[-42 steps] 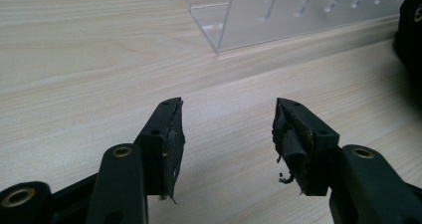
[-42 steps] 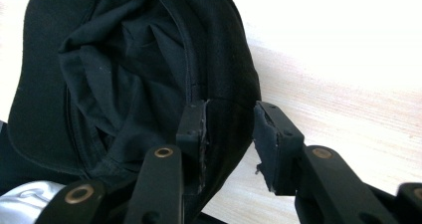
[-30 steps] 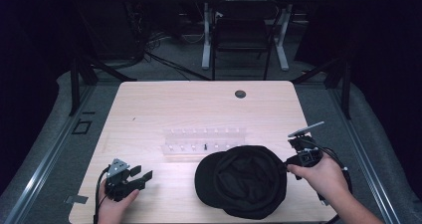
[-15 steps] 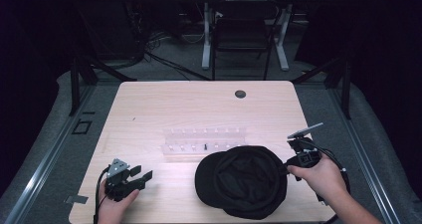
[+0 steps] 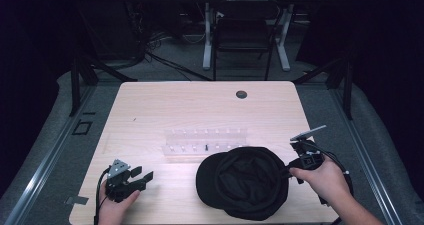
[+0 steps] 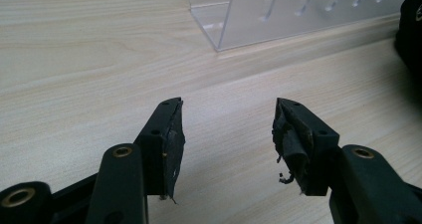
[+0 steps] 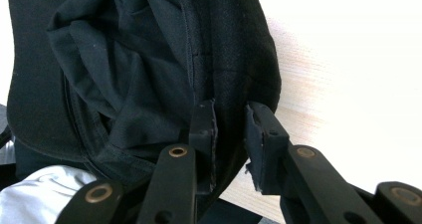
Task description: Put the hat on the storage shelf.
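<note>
A black cap (image 5: 242, 182) lies upside down at the near right of the wooden table (image 5: 200, 105), its hollow facing up. My right gripper (image 5: 289, 171) is at the cap's right rim. In the right gripper view the jaws (image 7: 230, 114) stand either side of the cap's folded rim (image 7: 234, 59), shut on the fabric. My left gripper (image 5: 142, 174) rests near the front left corner, well apart from the cap. Its jaws (image 6: 228, 119) are open over bare wood, with nothing between them.
A clear acrylic rack (image 5: 205, 141) with small pegs stands mid-table just behind the cap, and its corner (image 6: 298, 10) lies ahead of the left gripper. A dark round grommet (image 5: 241, 94) sits near the far edge. A chair (image 5: 243, 40) stands beyond the table.
</note>
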